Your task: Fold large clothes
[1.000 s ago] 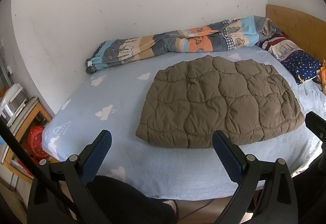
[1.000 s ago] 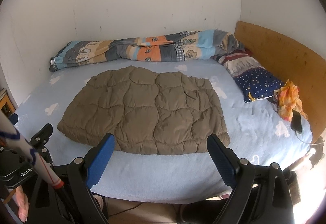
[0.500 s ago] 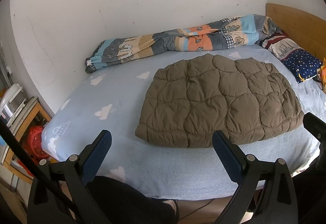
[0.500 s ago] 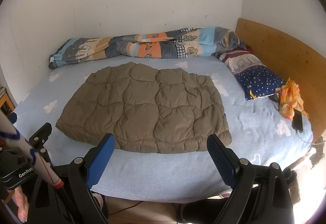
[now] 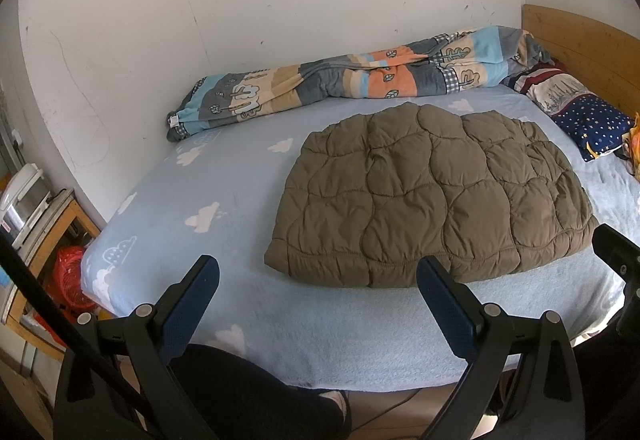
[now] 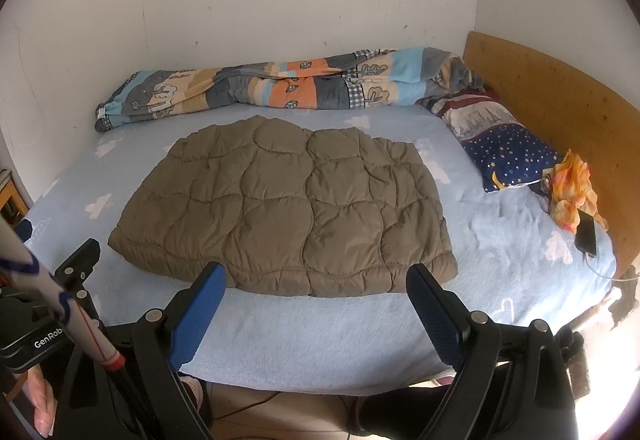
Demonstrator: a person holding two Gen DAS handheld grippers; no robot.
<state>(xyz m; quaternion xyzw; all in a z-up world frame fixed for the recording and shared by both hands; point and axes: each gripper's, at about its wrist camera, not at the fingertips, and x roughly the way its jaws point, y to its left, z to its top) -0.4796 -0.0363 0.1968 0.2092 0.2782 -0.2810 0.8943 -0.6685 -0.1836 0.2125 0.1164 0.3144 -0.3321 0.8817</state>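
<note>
A brown quilted jacket (image 6: 280, 212) lies flat in a folded, roughly square shape on the middle of the light-blue cloud-print bed sheet (image 6: 320, 336), its puffy stitched panels facing up. At twelve o'clock from it a rolled patchwork duvet (image 6: 272, 88) runs along the wall; at two o'clock sits a starry navy pillow (image 6: 508, 156). Both the left gripper (image 5: 320, 304) and the right gripper (image 6: 316, 300) hover at six o'clock, fingers spread wide, holding nothing.
</note>
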